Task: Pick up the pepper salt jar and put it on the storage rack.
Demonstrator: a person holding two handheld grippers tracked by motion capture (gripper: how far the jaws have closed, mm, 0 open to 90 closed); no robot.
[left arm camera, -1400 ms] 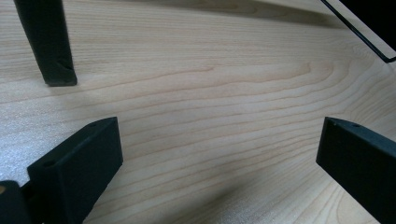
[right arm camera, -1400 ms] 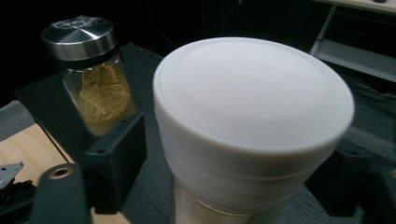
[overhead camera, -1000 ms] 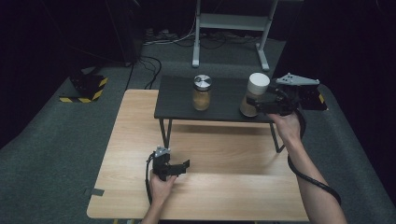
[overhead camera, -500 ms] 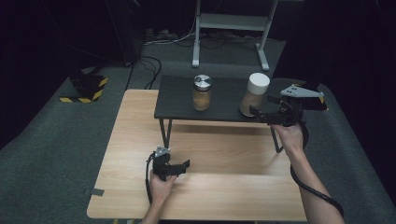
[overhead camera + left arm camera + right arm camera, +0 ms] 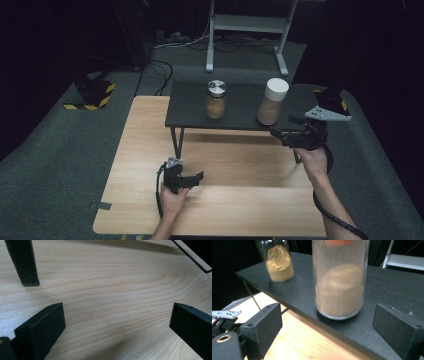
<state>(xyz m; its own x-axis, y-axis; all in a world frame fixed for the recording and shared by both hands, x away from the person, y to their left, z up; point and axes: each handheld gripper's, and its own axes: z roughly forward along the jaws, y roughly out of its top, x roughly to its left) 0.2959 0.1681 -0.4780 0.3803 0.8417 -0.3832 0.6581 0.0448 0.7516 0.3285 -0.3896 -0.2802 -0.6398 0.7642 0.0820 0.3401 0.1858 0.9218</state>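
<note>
The white-lidded jar (image 5: pixel 272 104) stands upright on the black shelf (image 5: pixel 190 112), near its right front corner, untouched. The right tongs (image 5: pixel 278 134) hang spread just off that edge, level with the jar's base, so grasping and lifting are all left to do. The left tongs (image 5: pixel 196 178) rest spread on the bench (image 5: pixel 140 150) near its front edge.

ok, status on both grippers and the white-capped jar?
Right gripper open, jaws short of the white-capped clear jar of tan powder, not touching. Left gripper open over the wooden table. Jar upright on the black shelf; path clear.
</note>
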